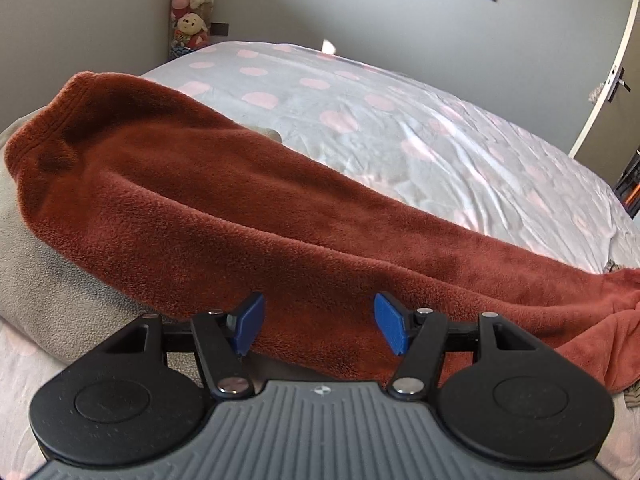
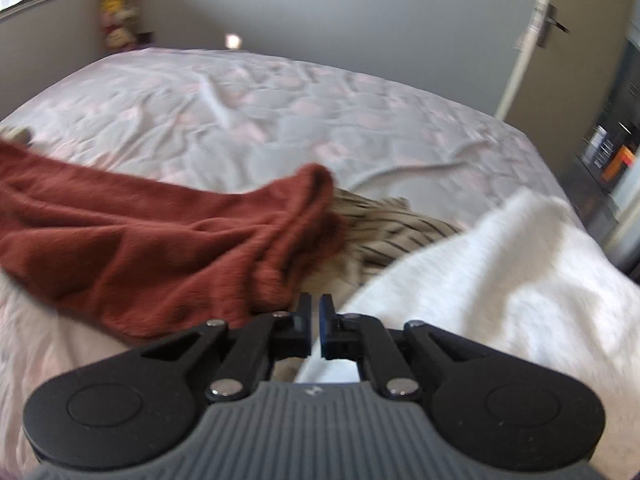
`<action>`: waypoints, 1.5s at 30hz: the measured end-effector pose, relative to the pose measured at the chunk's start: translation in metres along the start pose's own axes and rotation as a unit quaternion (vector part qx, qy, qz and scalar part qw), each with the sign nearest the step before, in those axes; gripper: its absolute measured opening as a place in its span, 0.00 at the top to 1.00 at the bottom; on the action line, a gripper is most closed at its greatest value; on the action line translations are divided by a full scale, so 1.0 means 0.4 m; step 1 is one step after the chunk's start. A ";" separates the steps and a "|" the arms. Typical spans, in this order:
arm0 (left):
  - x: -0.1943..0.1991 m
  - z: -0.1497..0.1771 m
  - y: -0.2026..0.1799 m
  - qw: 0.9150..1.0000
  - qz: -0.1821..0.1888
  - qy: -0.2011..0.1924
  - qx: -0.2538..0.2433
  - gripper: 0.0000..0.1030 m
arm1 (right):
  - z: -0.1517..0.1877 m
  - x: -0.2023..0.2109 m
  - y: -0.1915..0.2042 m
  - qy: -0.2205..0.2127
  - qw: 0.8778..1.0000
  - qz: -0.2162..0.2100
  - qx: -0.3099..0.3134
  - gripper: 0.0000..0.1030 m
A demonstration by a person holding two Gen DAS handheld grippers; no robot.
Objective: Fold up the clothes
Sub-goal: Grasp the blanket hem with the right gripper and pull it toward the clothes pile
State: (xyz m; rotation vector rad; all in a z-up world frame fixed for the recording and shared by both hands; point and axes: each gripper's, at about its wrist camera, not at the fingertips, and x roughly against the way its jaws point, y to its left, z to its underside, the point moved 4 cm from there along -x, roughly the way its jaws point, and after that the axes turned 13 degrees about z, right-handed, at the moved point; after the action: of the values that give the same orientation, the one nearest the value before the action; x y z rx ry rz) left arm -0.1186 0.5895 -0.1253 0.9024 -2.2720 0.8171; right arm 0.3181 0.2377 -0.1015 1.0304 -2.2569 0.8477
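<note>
A rust-red fleece garment (image 1: 240, 216) lies stretched across the bed, its ribbed cuff at the upper left, partly over a grey garment (image 1: 48, 280). My left gripper (image 1: 318, 326) is open, blue pads either side of the red fleece's near edge, not closed on it. In the right wrist view the red fleece (image 2: 140, 248) lies at left, a beige striped garment (image 2: 384, 232) in the middle and a white fluffy garment (image 2: 500, 280) at right. My right gripper (image 2: 316, 328) is shut with nothing seen between its jaws, just above the edge of the white garment.
The bed has a grey sheet with pink dots (image 1: 400, 120). A column of plush toys (image 1: 192, 4) stands in the far corner. A door (image 2: 532, 40) and a shelf (image 2: 612, 152) are at the right.
</note>
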 end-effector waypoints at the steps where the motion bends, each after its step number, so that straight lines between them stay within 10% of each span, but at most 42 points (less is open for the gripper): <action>1: -0.001 0.001 -0.001 1.000 0.000 0.001 -0.002 0.42 | -0.003 0.002 0.020 -0.002 1.000 -0.008 0.015 0.82; 3: -0.001 0.003 -0.002 1.000 -0.001 0.004 -0.007 0.42 | -0.007 -0.001 0.055 -0.003 0.999 -0.020 0.042 0.70; 12: -0.012 0.011 0.012 1.000 0.001 0.013 0.002 0.42 | 0.012 -0.110 0.130 0.053 0.994 -0.038 0.091 0.70; 17: -0.016 0.013 0.017 1.000 0.003 0.019 0.004 0.42 | 0.014 -0.083 0.151 0.034 0.993 -0.026 0.113 0.89; 25: -0.014 0.015 0.022 1.000 0.012 0.018 0.009 0.42 | 0.003 -0.049 0.039 0.044 0.994 0.065 0.076 0.93; 29: -0.006 0.013 0.019 1.000 0.007 0.015 0.006 0.42 | 0.015 -0.074 0.036 0.062 0.996 0.043 0.055 0.91; 32: -0.009 0.013 0.024 1.000 0.007 0.017 0.013 0.42 | 0.010 -0.055 0.045 0.059 0.995 0.024 0.079 0.78; 35: -0.013 0.013 0.027 1.000 0.008 0.020 0.017 0.42 | 0.005 -0.032 0.044 0.034 0.990 0.049 0.126 0.43; 45: -0.023 0.018 0.029 0.999 0.003 0.029 0.013 0.42 | -0.001 -0.049 0.091 0.006 0.981 -0.007 0.192 0.30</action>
State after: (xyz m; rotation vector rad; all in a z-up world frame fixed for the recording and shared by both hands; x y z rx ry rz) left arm -0.1232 0.5951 -0.1400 0.8734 -2.2191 0.8655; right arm 0.3007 0.2659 -0.1259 1.2002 -2.1186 1.3140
